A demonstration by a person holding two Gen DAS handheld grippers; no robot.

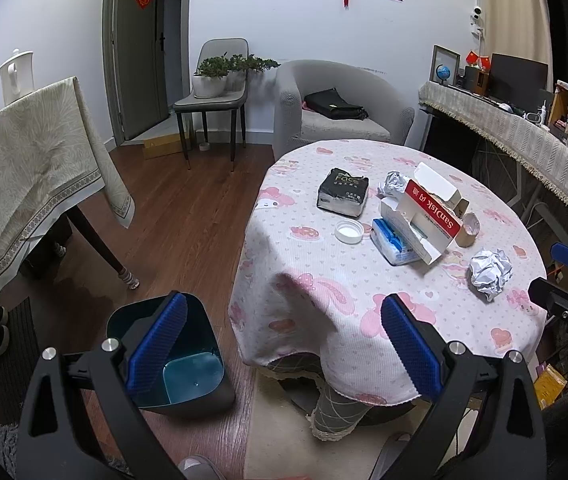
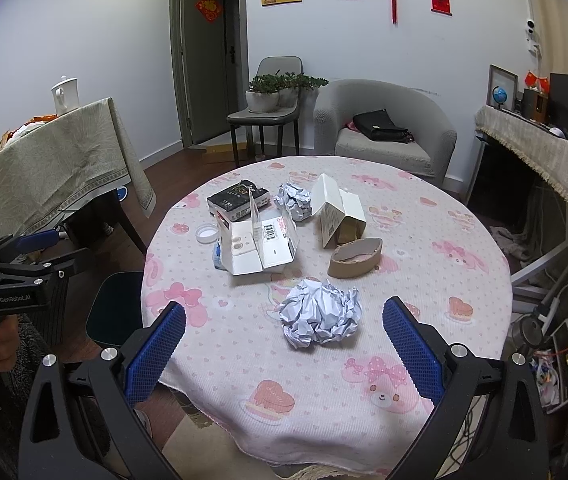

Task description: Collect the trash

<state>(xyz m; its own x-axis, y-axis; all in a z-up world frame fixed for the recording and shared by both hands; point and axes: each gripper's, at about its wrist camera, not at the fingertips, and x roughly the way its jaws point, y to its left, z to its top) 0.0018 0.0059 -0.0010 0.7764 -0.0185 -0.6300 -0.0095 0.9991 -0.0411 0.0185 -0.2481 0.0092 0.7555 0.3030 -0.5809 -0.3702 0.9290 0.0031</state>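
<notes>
A round table with a pink cartoon cloth [image 1: 324, 292] [image 2: 424, 264] holds trash. A crumpled paper ball [image 2: 320, 318] [image 1: 490, 272] lies near the front edge, just ahead of my open, empty right gripper [image 2: 284, 344]. A second paper ball [image 2: 294, 200] [image 1: 392, 184], an open SanDisk box [image 1: 432, 216] [image 2: 260, 248], a white carton [image 2: 338, 210], a squashed cardboard tube [image 2: 356, 258], a white lid [image 1: 349, 231] [image 2: 207, 234] and a black tissue pack [image 1: 342, 192] [image 2: 236, 198] lie further back. My left gripper [image 1: 284, 344] is open and empty, above a dark bin [image 1: 180, 360] on the floor left of the table.
A cloth-covered table [image 1: 24, 168] stands at the left, a grey armchair [image 1: 340, 108] and a chair with potted plants [image 1: 216, 88] behind. A cluttered long desk [image 1: 524, 132] runs along the right. The right gripper shows at the right edge of the left wrist view [image 1: 564, 280].
</notes>
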